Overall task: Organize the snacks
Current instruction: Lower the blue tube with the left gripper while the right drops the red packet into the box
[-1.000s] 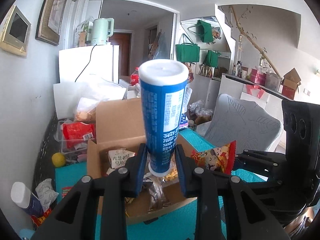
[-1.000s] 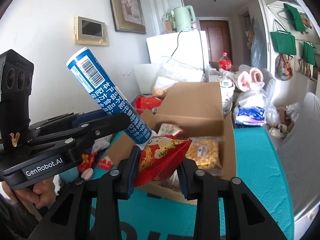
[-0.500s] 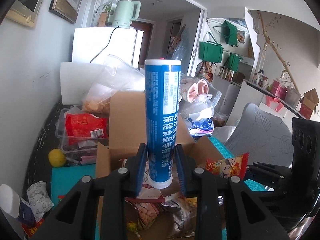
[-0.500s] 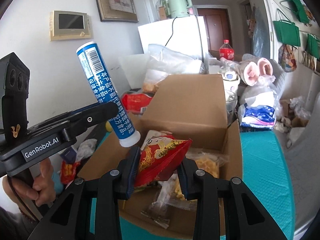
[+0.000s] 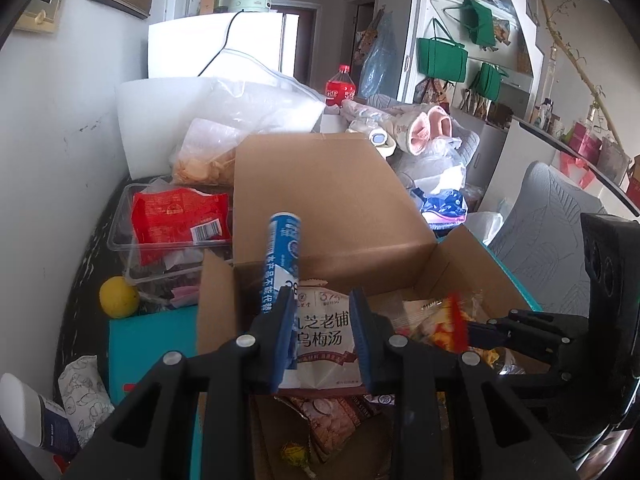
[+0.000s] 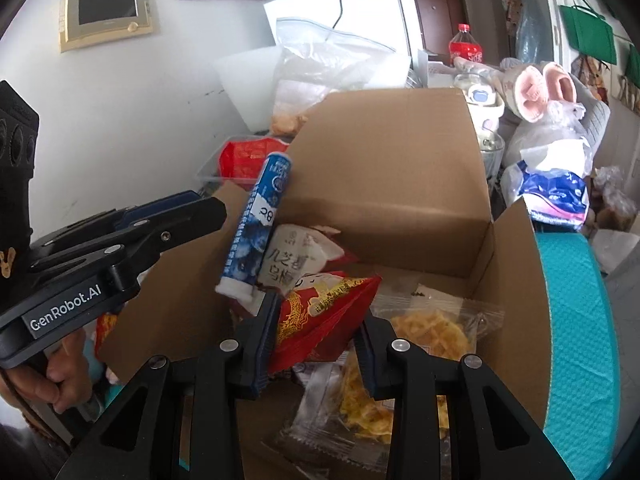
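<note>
Left gripper (image 5: 322,334): jaws nearly closed, empty; blue tube (image 5: 282,258) leaning free at centre frame inside the cardboard box (image 5: 332,208). Right gripper (image 6: 316,340): jaws clamped on red snack packet (image 6: 320,312), lower centre, over box.

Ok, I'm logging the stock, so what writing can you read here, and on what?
"GenRobot.AI": side of the left gripper.
"九芝老铺" and "乌梅汤": white pouch in the cardboard box.
"不能代替": blue tube; the rest of its print is unclear.
Red snack bag and cola bottle: print too blurred or small to read.
</note>
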